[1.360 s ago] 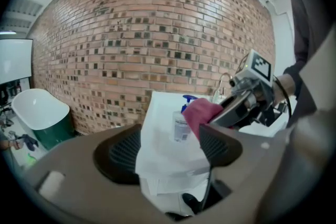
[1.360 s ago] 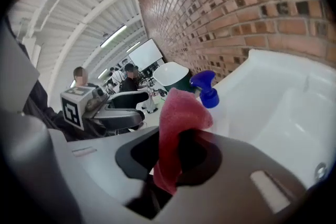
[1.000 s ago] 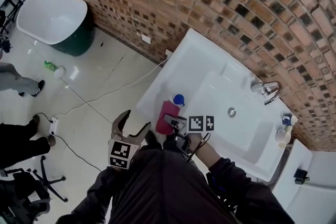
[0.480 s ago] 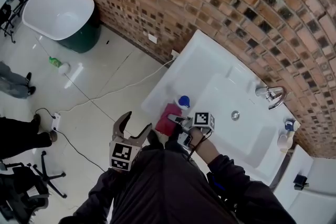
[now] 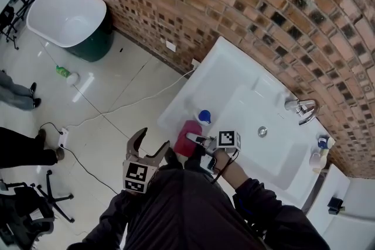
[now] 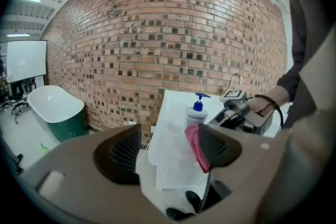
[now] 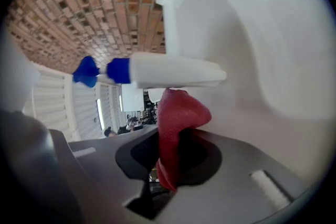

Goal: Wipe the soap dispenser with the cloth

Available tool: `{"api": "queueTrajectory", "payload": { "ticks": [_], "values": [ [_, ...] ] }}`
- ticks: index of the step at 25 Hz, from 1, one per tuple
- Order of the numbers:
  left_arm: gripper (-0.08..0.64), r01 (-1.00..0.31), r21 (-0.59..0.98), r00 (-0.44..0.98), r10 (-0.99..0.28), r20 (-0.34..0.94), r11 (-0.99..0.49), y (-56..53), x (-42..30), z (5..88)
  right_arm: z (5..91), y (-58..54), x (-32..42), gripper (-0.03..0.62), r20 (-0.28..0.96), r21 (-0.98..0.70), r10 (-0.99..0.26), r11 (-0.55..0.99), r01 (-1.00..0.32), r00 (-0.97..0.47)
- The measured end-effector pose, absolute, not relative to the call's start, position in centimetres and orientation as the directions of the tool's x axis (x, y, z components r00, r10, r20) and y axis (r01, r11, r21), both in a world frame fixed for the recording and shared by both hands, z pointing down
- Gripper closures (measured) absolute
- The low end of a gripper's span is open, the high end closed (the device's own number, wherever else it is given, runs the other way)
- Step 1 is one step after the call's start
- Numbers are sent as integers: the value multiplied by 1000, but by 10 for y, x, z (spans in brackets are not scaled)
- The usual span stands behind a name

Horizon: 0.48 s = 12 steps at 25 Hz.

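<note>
Red cloth [image 7: 176,113] clamped in right gripper [image 7: 168,150], beside soap dispenser [image 7: 173,72] at sink [image 5: 176,103] edge, left gripper [image 6: 168,147] held spread, empty, over open floor [image 5: 117,96].

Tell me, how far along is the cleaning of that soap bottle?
Done: the red cloth is picked up, pinched in the right claw. In hand: the cloth is bunched right up against the white body of the soap dispenser on the sink edge, so wiping looks to be starting. Left: the rest of the bottle and its blue pump. The left claw hangs open and empty, short of the sink.
</note>
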State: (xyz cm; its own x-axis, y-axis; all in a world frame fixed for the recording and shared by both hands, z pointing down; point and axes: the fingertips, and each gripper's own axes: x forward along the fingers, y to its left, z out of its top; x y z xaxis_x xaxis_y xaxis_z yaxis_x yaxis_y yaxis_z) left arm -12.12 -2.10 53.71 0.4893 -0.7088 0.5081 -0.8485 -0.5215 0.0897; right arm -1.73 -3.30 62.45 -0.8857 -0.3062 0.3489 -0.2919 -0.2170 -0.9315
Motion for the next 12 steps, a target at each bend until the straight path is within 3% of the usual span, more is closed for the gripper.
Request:
{"api": "queueTrajectory", "payload": {
  "ticks": [3,7,10,12],
  "values": [
    [209,-838,89,505,-704,499,-538,-20,-117,532,574,-22,-19,525,332,-931,-254,69,-359,-909],
    [217,-813,82,541,-695,474,-576,-20,-110,518,516,-18,-4,523,403,-730,-285,474,-493,-870],
    [263,-799,85,562,-689,457,-596,-21,-106,505,486,-10,6,523,449,-497,-337,676,-544,-828],
    [346,-793,90,574,-689,442,-602,-23,-104,496,477,-3,10,523,477,-357,-367,750,-558,-798]
  ]
}}
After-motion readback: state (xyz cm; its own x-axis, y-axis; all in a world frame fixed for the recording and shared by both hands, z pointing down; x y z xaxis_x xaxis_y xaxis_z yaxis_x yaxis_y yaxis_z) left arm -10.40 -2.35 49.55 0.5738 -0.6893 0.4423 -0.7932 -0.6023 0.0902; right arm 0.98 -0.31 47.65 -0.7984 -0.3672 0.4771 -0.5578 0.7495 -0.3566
